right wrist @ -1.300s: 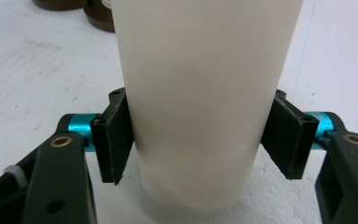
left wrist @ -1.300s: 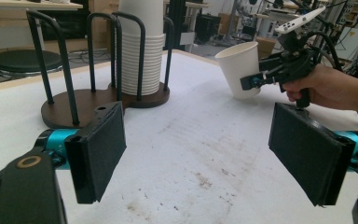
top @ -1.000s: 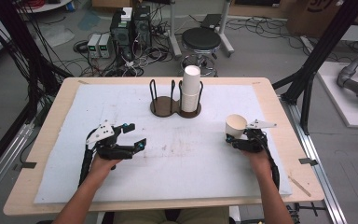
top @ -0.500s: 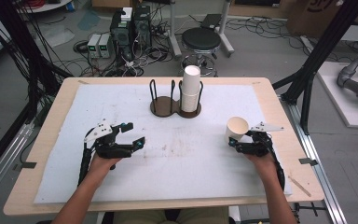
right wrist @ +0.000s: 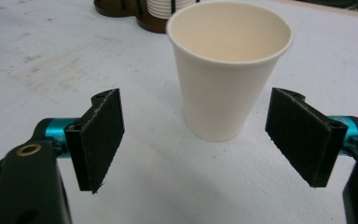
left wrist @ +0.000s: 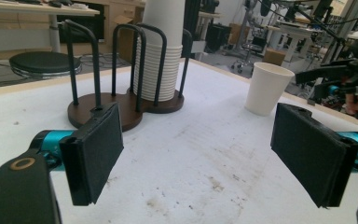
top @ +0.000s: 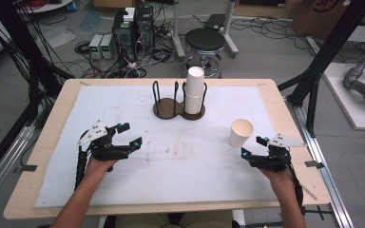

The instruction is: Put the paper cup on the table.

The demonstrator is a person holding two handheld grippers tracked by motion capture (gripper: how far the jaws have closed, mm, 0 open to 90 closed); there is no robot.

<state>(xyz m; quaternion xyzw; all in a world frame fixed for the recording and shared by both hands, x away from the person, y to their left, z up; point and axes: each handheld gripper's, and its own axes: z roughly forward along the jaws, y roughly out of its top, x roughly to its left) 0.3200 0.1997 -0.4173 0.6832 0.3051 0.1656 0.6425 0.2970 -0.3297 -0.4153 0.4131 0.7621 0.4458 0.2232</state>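
Note:
A single white paper cup stands upright on the white mat at the right. My right gripper sits just behind it; its jaws have just been opening and stand wide, and neither pad touches the cup. A tall stack of paper cups fills one bay of the dark wooden holder at the back centre. My left gripper rests at the left, aimed at the holder. Its jaws have also just opened a little and hold nothing.
The holder's left bay has bare black wire uprights. The white mat covers most of the wooden table. In the left gripper view the right gripper shows beyond the single cup.
My right gripper has let go of the single cup and drawn back toward the person. The cup stays upright where it was set. The left hand has stayed put, its jaws slightly wider.

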